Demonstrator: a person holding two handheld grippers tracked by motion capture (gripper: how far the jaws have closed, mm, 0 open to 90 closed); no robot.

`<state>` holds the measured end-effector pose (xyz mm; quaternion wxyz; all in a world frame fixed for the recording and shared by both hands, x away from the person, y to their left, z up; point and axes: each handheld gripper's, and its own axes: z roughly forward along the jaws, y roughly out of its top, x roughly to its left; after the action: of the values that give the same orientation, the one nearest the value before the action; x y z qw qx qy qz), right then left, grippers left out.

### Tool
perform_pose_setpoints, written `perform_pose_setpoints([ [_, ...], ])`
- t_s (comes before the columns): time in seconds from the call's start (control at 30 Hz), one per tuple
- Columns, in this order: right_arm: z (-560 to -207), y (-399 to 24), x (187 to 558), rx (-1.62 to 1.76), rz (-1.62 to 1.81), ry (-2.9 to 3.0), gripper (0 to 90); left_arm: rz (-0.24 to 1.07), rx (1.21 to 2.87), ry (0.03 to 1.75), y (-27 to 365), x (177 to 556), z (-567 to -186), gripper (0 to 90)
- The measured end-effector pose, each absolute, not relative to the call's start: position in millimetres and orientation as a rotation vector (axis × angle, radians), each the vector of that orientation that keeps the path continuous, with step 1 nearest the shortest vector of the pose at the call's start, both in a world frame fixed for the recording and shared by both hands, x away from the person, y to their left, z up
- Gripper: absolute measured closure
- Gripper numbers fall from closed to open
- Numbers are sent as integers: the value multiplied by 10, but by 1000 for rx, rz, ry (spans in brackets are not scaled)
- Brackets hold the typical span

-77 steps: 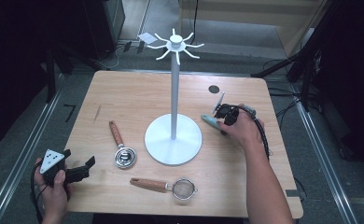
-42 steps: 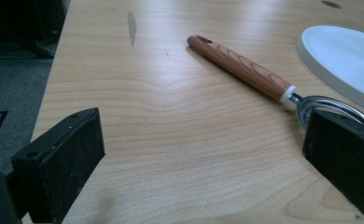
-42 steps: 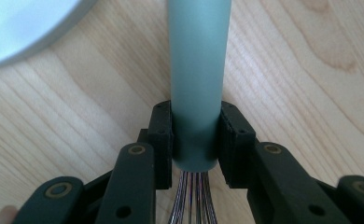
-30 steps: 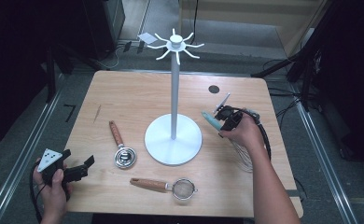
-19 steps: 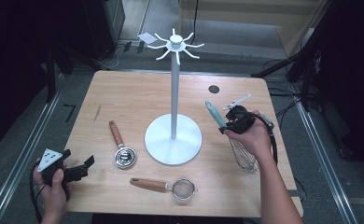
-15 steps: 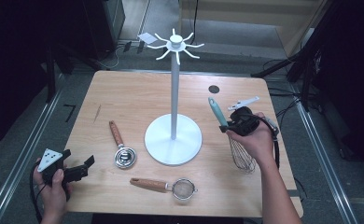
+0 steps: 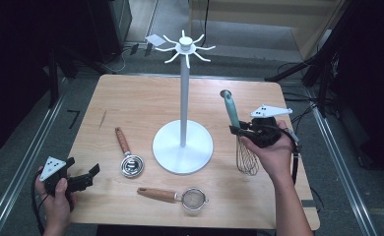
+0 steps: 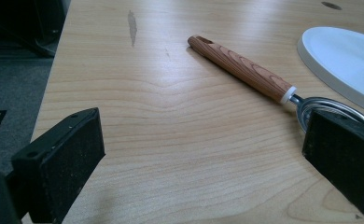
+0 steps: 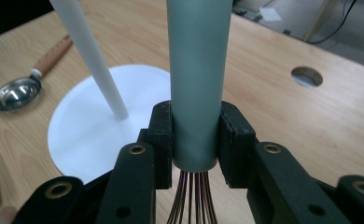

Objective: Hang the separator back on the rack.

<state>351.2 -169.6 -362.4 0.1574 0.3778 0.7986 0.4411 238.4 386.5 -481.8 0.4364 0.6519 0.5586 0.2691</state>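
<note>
My right gripper (image 7: 238,129) is shut on the teal handle of a wire whisk (image 7: 231,110), held upright above the table's right side with the wires (image 7: 247,158) hanging below. In the right gripper view both pads clamp the whisk's handle (image 9: 198,74) just above the wires. A white rack stands mid-table with a round base (image 7: 182,146), a tall pole and hooked arms at the top (image 7: 183,47). My left gripper (image 7: 87,178) rests open near the front left corner. In the left gripper view nothing lies between the pads (image 8: 61,163).
A wooden-handled measuring scoop (image 7: 126,153) lies left of the rack base; its handle (image 8: 241,68) runs across the left gripper view. A wooden-handled small strainer (image 7: 175,196) lies near the front edge. A round hole (image 9: 306,75) in the tabletop sits at the back right.
My right hand has lifted the whisk off the table and swung it upright, handle up, moving a little toward the front. The left hand has stayed still.
</note>
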Motion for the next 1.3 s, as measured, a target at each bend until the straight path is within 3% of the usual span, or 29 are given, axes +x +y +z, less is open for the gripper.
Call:
perform_pose_setpoints([
  [1.3,-2959,-1292,3183,800,1701,2040,711,670,1624,1387,3860,2385,-4818,0],
])
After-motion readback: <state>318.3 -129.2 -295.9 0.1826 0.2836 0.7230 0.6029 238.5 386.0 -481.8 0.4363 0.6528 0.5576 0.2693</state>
